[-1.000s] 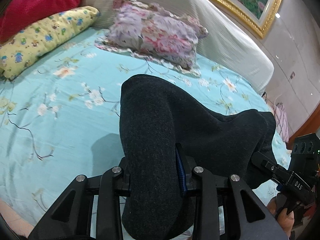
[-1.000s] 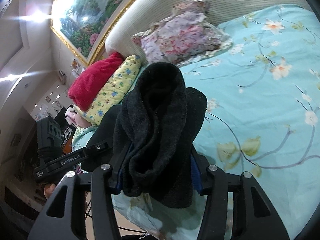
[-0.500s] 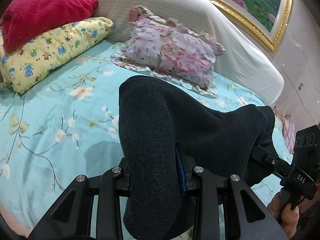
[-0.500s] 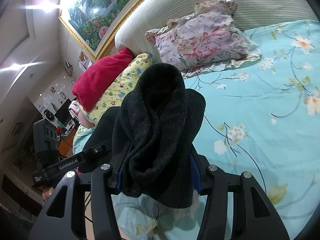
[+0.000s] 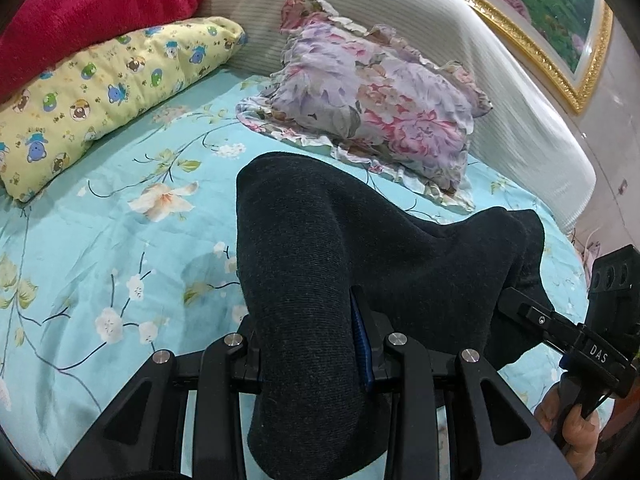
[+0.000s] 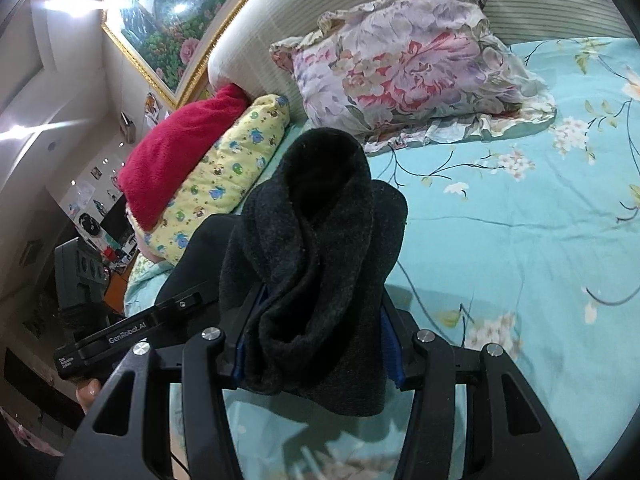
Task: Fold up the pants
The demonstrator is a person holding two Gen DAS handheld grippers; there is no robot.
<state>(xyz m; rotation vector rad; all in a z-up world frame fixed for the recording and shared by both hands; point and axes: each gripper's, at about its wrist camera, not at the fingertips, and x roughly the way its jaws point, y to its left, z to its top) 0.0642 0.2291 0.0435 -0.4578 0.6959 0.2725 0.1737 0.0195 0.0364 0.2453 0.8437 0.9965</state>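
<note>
So both grippers have the dark pants point(image 5: 320, 264) bunched up between their jaws. In the left wrist view the left gripper point(image 5: 316, 360) is pinching a thick fold at bottom center, and the cloth bulges up over the jaws and stretches off to the right, where the right gripper point(image 5: 560, 328) shows at the lower right edge. In the right wrist view the right gripper point(image 6: 312, 356) is clamped on a rolled wad of the pants point(image 6: 316, 248), which hangs out below the jaws too. Everything is held up above the turquoise floral bed sheet point(image 5: 120, 240), with the floral pillow point(image 6: 408, 68) further up the frame.
</note>
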